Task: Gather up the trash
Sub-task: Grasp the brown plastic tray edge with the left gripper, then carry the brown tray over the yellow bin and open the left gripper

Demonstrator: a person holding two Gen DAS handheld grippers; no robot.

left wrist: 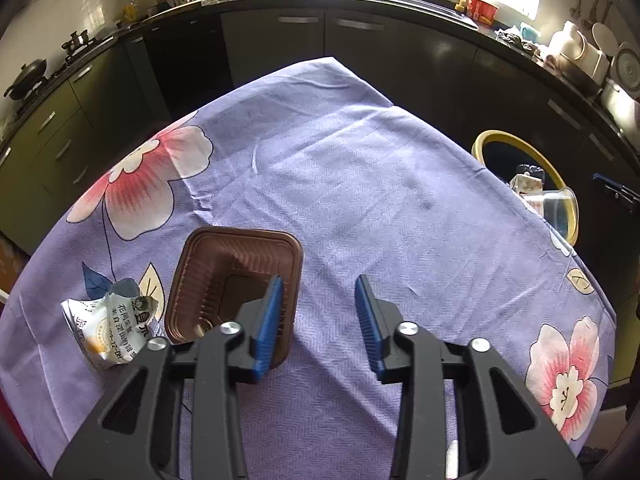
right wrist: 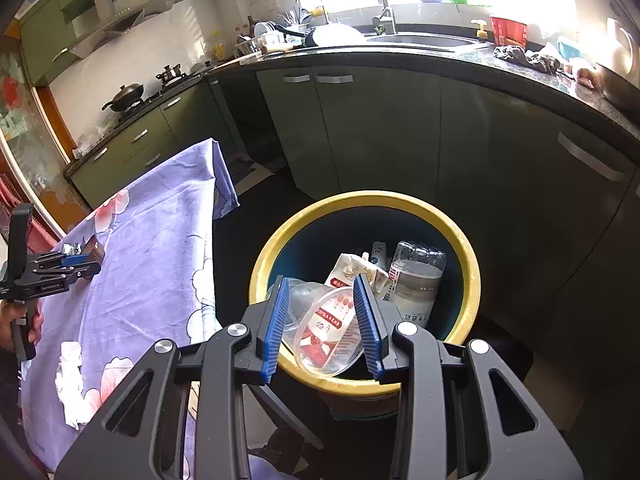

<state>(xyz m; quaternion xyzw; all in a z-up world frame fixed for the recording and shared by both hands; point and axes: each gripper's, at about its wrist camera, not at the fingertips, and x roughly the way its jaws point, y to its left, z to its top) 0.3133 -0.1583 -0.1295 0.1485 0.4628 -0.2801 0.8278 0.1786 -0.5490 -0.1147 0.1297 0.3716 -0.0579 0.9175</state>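
My right gripper point(right wrist: 322, 322) hangs over the bin point(right wrist: 468, 264), jaws apart around a clear lid point(right wrist: 326, 332) I cannot tell is gripped. My left gripper point(left wrist: 319, 322), open and empty, straddles the tray point(left wrist: 224, 280) wall; the wrapper point(left wrist: 106, 330) beside it remains on the table point(left wrist: 340, 184).

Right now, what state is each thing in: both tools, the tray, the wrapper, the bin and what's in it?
Left tool: open, one finger inside the tray, gripping nothing.
Right tool: open, above the bin.
Tray: upright on the table, empty.
Wrapper: crumpled, lying beside the tray.
Bin: open, partly filled.
Lid: tilted against the bin's near rim.
Bottle: in the bin.
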